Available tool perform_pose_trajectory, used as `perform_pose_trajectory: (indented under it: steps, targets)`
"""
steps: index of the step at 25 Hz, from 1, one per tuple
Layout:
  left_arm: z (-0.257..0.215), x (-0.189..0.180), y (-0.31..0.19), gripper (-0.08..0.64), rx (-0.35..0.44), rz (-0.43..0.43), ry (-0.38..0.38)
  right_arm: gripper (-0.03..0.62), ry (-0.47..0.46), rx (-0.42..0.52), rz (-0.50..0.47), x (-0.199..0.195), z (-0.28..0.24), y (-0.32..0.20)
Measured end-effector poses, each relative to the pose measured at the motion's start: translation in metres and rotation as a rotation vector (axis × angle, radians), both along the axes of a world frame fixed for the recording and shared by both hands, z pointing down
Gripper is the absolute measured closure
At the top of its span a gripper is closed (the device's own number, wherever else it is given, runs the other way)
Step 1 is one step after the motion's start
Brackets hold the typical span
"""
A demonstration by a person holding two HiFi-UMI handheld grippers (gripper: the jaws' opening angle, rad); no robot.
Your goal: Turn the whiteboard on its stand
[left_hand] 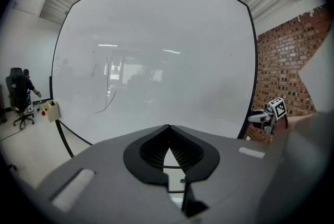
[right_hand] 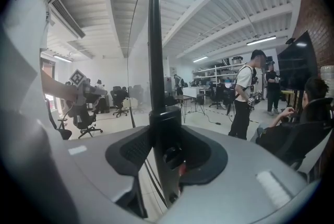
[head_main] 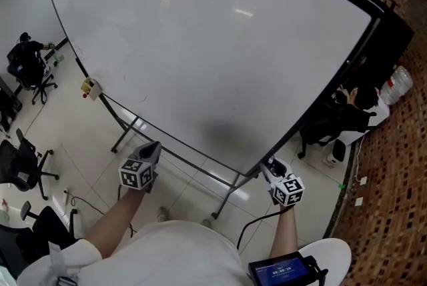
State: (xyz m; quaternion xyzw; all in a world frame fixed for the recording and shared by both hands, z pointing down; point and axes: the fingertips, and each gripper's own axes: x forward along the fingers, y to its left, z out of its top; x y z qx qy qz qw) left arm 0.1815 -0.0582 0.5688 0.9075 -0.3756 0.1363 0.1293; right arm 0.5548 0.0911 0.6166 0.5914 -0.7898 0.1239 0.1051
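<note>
The big whiteboard (head_main: 207, 45) fills the head view, tilted on its black-framed stand. My right gripper (head_main: 265, 165) is at the board's lower right corner, shut on the stand's black side post (right_hand: 155, 35). That post rises between the jaws in the right gripper view, with a round collar (right_hand: 166, 116) at the pads. My left gripper (head_main: 152, 148) is at the board's bottom edge, further left. Its jaws meet at the tips with nothing between them (left_hand: 167, 128), pointing at the white face (left_hand: 156, 61). The right gripper (left_hand: 263, 116) shows at the board's right edge.
Stand legs (head_main: 127, 131) cross the tiled floor under the board. A small marker box (head_main: 90, 87) hangs on the left frame. Office chairs (head_main: 27, 65) stand at left. A seated person (head_main: 357, 105) is close behind the right side, and people (right_hand: 245, 92) stand further back.
</note>
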Motion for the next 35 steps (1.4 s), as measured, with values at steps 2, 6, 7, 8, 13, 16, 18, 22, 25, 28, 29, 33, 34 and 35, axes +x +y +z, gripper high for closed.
perform_pose_trajectory:
  steps: [2, 6, 7, 8, 13, 16, 18, 22, 25, 28, 29, 33, 34, 35]
  targets:
    - [0.000, 0.004, 0.001, 0.541, -0.002, 0.004, -0.004, 0.419, -0.001, 0.003, 0.005, 0.004, -0.001, 0.003]
    - [0.000, 0.012, 0.000, 0.541, -0.002, 0.014, -0.011, 0.419, 0.000, 0.009, 0.013, 0.011, -0.001, 0.009]
    - [-0.001, 0.013, 0.001, 0.541, -0.001, 0.017, -0.012, 0.419, 0.002, 0.009, 0.016, 0.013, -0.001, 0.011]
    - [-0.001, 0.015, 0.001, 0.541, 0.000, 0.019, -0.014, 0.420, 0.002, 0.010, 0.019, 0.015, -0.001, 0.013]
    - [-0.001, 0.021, 0.003, 0.541, 0.002, 0.030, -0.024, 0.420, 0.002, 0.011, 0.033, 0.023, 0.000, 0.025]
    - [0.000, 0.025, 0.004, 0.541, -0.001, 0.042, -0.032, 0.420, 0.007, 0.011, 0.036, 0.025, -0.001, 0.029]
    - [0.000, 0.029, 0.005, 0.541, -0.002, 0.051, -0.034, 0.420, 0.009, 0.009, 0.042, 0.027, -0.001, 0.032]
    - [-0.001, 0.038, 0.006, 0.541, -0.001, 0.069, -0.037, 0.421, 0.015, 0.009, 0.054, 0.032, -0.001, 0.038]
    - [-0.004, 0.042, 0.006, 0.541, 0.002, 0.080, -0.040, 0.422, 0.026, 0.008, 0.066, 0.035, -0.002, 0.041]
    - [-0.003, 0.044, 0.008, 0.541, 0.000, 0.088, -0.045, 0.423, 0.037, 0.011, 0.077, 0.035, -0.003, 0.045]
    - [-0.002, 0.045, 0.009, 0.541, 0.000, 0.091, -0.047, 0.423, 0.040, 0.013, 0.083, 0.035, -0.003, 0.047]
    - [-0.001, 0.052, 0.012, 0.541, -0.005, 0.104, -0.051, 0.425, 0.045, 0.016, 0.099, 0.039, -0.004, 0.049]
    - [-0.001, 0.053, 0.012, 0.541, -0.005, 0.105, -0.052, 0.425, 0.044, 0.016, 0.102, 0.040, -0.004, 0.050]
    - [-0.002, 0.054, 0.013, 0.541, -0.005, 0.107, -0.053, 0.425, 0.043, 0.016, 0.107, 0.041, -0.004, 0.051]
